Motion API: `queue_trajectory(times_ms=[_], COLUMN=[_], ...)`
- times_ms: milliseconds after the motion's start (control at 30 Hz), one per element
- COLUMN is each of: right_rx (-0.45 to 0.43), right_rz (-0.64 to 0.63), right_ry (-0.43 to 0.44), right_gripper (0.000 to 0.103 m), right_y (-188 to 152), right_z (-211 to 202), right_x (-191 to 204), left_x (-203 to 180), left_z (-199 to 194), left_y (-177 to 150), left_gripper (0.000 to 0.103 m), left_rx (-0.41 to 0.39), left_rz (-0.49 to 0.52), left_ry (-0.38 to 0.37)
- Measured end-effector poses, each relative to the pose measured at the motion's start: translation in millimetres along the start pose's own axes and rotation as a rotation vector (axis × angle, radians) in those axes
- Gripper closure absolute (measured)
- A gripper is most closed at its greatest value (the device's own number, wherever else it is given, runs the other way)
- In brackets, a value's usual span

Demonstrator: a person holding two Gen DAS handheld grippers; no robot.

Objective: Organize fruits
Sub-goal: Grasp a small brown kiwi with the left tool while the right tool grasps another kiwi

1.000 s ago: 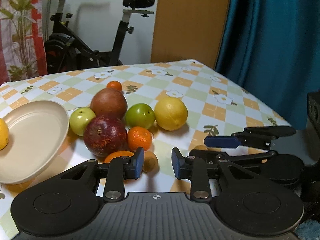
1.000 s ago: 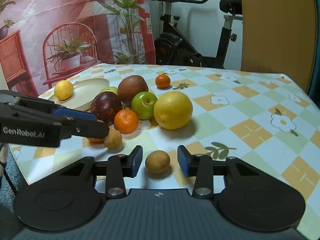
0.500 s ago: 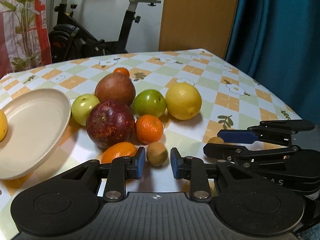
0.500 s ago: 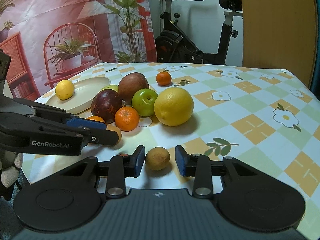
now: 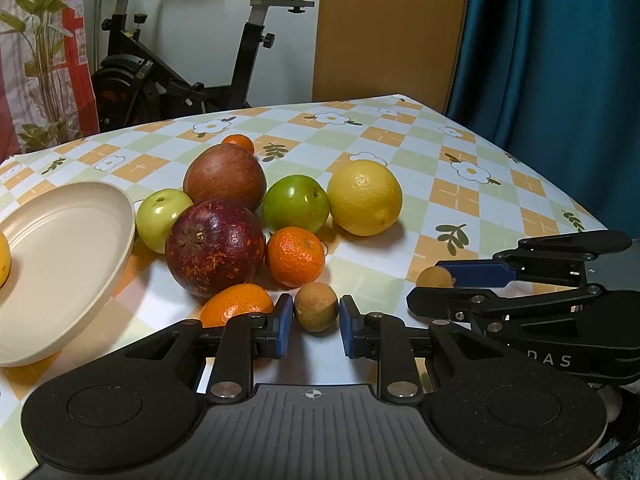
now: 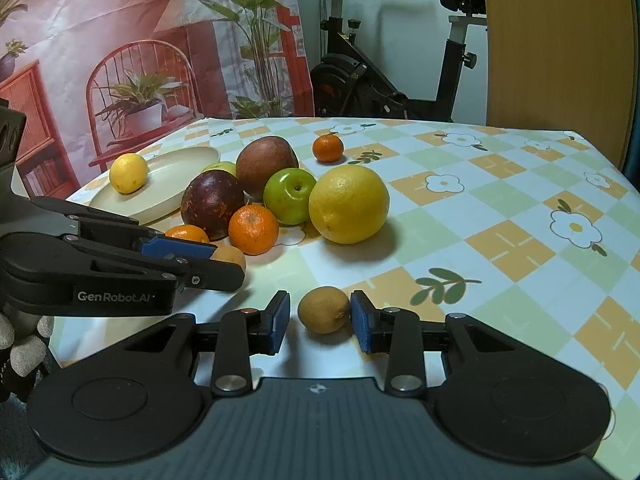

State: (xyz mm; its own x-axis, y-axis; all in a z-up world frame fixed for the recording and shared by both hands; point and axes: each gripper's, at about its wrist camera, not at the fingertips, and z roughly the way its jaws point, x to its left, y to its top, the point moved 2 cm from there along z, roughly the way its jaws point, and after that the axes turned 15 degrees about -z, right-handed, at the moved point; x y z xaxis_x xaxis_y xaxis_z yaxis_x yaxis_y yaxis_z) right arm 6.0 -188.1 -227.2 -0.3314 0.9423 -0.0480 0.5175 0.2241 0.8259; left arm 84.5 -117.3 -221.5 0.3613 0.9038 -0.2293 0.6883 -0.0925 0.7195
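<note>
Each tool (image 5: pixel 313 322) (image 6: pixel 320 322) brackets 1 small brown fruit (image 5: pixel 315 306) (image 6: pixel 325 309).

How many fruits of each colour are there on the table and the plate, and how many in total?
yellow fruits: 2
green fruits: 2
orange fruits: 3
dark red-brown fruits: 2
small brown fruits: 2
Total: 11
</note>
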Motion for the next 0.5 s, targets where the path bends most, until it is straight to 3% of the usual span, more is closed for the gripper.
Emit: queue_trajectory(times_ms=[500], right_rx=[-0.009], right_rz=[-0.002], right_ry=[-0.005], right_gripper=[0.072], right_y=[0.9], right_z=[-2.1], right_x=[-1.0], left_x=[-2.2], left_z=[-9.2], left_y=[0.5], left_gripper=[0.077], left_rx=[-0.029], left_rz=[0.020], left_ry=[-0.024])
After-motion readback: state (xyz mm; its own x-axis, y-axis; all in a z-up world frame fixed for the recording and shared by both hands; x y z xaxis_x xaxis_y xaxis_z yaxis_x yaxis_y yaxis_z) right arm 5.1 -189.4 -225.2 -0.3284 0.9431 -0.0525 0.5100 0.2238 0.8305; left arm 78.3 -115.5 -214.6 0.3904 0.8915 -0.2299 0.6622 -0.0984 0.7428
